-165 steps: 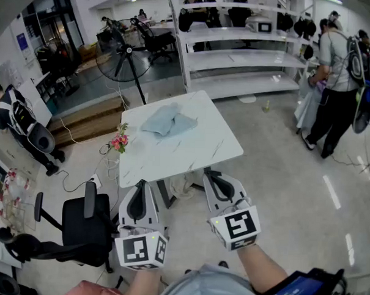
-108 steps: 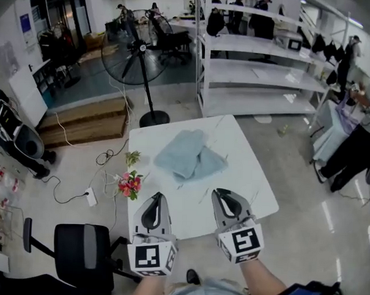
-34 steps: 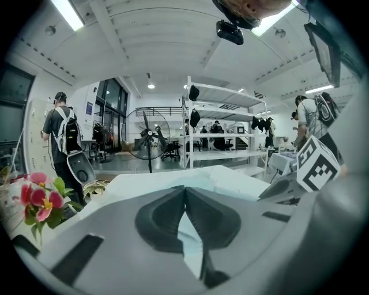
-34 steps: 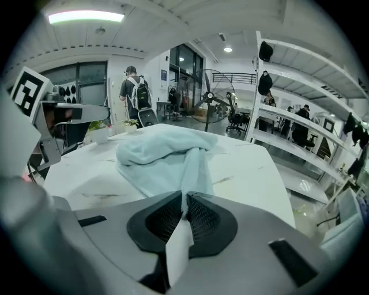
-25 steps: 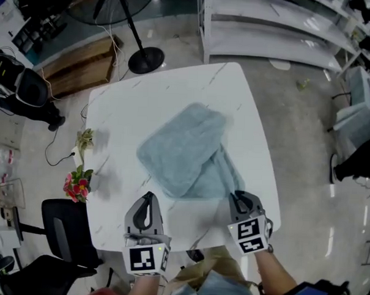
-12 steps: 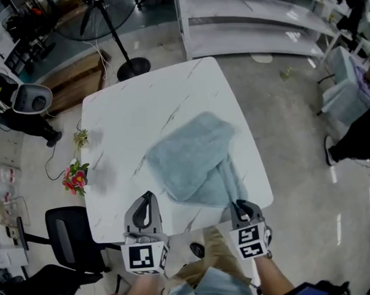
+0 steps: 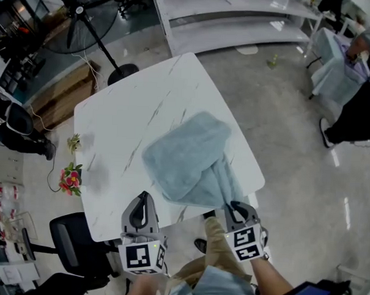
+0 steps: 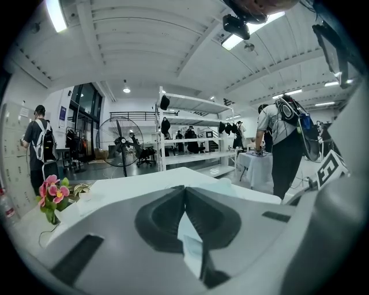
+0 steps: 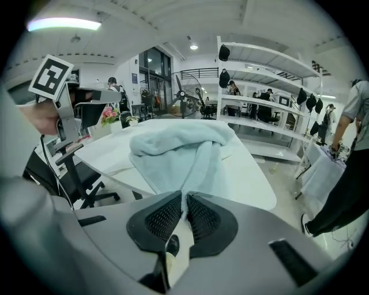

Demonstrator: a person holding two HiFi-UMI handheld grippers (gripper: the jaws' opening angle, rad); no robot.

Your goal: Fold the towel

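Right tool [image 7: 234,206] has the towel [image 7: 187,156] by its near corner

Towel's bunched on the white tabletop [image 7: 112,128], long axis running roughly from near edge to far side. A tail trails to the tabletop's near right corner, where that tool's pinched on it. Left tool [image 7: 143,197] is closed, empty, at the near edge, clear of the cloth.

L tongs [image 7: 144,195] shut, near level — R tongs [image 7: 233,204] angled down, pinching towel [image 7: 184,156] corner

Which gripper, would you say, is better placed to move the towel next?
Right, probably: the right gripper is shut on the towel's near corner, while the left gripper is shut on nothing, short of the cloth.
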